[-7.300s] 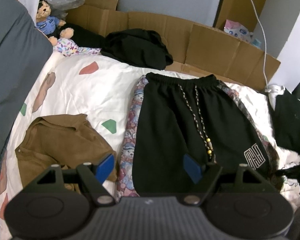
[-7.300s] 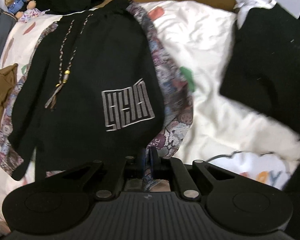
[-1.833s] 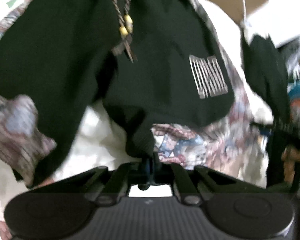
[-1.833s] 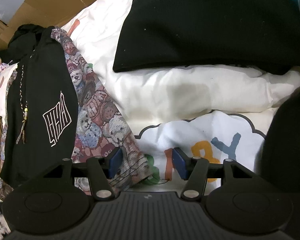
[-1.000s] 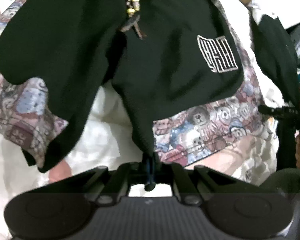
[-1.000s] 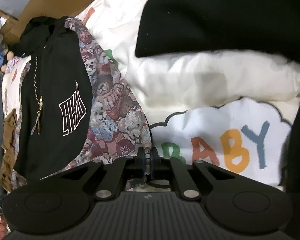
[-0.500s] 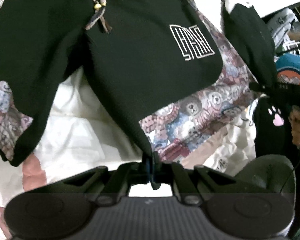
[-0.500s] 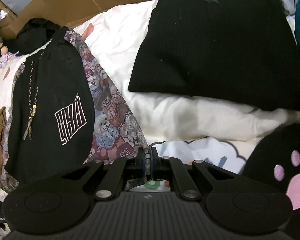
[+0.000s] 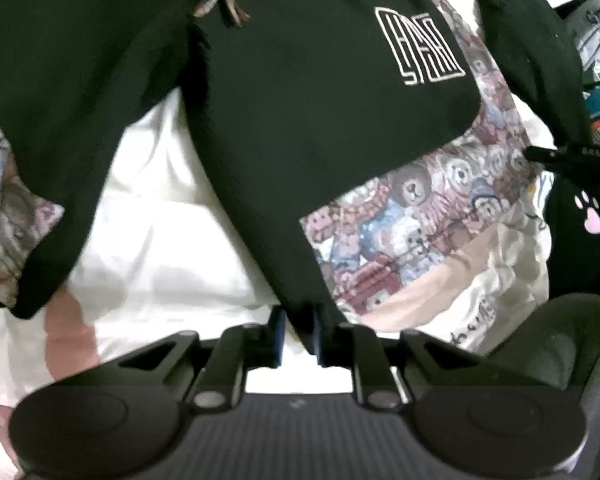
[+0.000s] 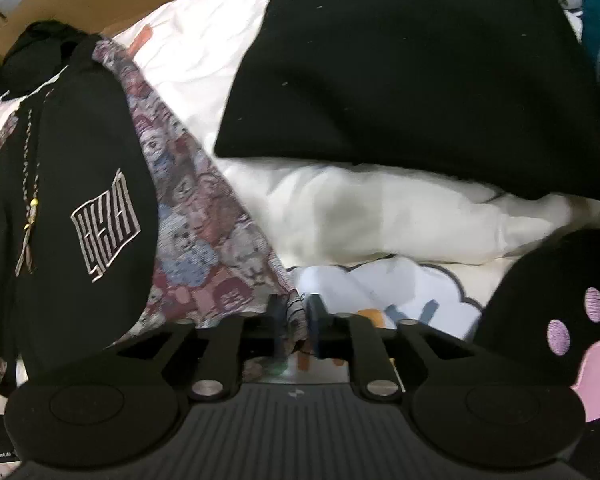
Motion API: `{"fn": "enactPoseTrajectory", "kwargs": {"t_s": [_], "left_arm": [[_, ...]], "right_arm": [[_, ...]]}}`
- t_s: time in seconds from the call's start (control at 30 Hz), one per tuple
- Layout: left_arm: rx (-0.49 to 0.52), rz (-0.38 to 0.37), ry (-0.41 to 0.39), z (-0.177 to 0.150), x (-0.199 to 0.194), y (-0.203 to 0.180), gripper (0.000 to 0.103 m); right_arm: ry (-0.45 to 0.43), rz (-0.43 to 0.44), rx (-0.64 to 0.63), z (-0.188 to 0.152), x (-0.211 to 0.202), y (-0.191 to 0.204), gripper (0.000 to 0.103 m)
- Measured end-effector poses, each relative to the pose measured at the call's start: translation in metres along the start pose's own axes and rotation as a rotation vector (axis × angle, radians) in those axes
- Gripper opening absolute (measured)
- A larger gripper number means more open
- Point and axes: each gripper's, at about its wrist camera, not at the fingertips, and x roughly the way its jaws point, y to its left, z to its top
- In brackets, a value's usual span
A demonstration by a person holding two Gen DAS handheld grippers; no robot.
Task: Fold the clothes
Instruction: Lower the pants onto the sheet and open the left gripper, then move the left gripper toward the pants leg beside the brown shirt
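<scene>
Left gripper (image 9: 298,334): blue-padded fingers narrowed to a slim gap, pinching a hem corner of the black drawstring shorts with white line logo (image 9: 320,120). Right gripper (image 10: 294,326): same narrow gap, closed on a corner of the teddy-bear-print woven cloth (image 10: 204,232). Shorts lie spread on top of that cloth, both on the white quilt (image 10: 360,208). Beaded braided drawstring (image 10: 30,200) trails down the shorts' front. Large black knit garment (image 10: 400,72) lies beyond, apart from the shorts.
</scene>
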Motion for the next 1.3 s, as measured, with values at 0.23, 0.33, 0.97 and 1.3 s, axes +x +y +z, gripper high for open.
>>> {"fn": "enactPoseTrajectory", "kwargs": {"t_s": [0.23, 0.33, 0.97, 1.3], "left_arm": [[0.007, -0.015, -0.011, 0.008, -0.022, -0.004, 0.026], [0.008, -0.022, -0.041, 0.014, -0.038, -0.011, 0.027], [0.041, 0.062, -0.341, 0.056, -0.228, 0.047, 0.037], [-0.029, 0.081, -0.399, 0.068, -0.263, 0.122, 0.039]], "right_arm": [[-0.032, 0.016, 0.035, 0.001, -0.018, -0.010, 0.043], [-0.048, 0.020, 0.046, 0.003, -0.028, -0.010, 0.044], [-0.189, 0.078, -0.028, 0.031, -0.109, 0.053, 0.056], [-0.232, 0.094, -0.067, 0.046, -0.141, 0.099, 0.067]]}}
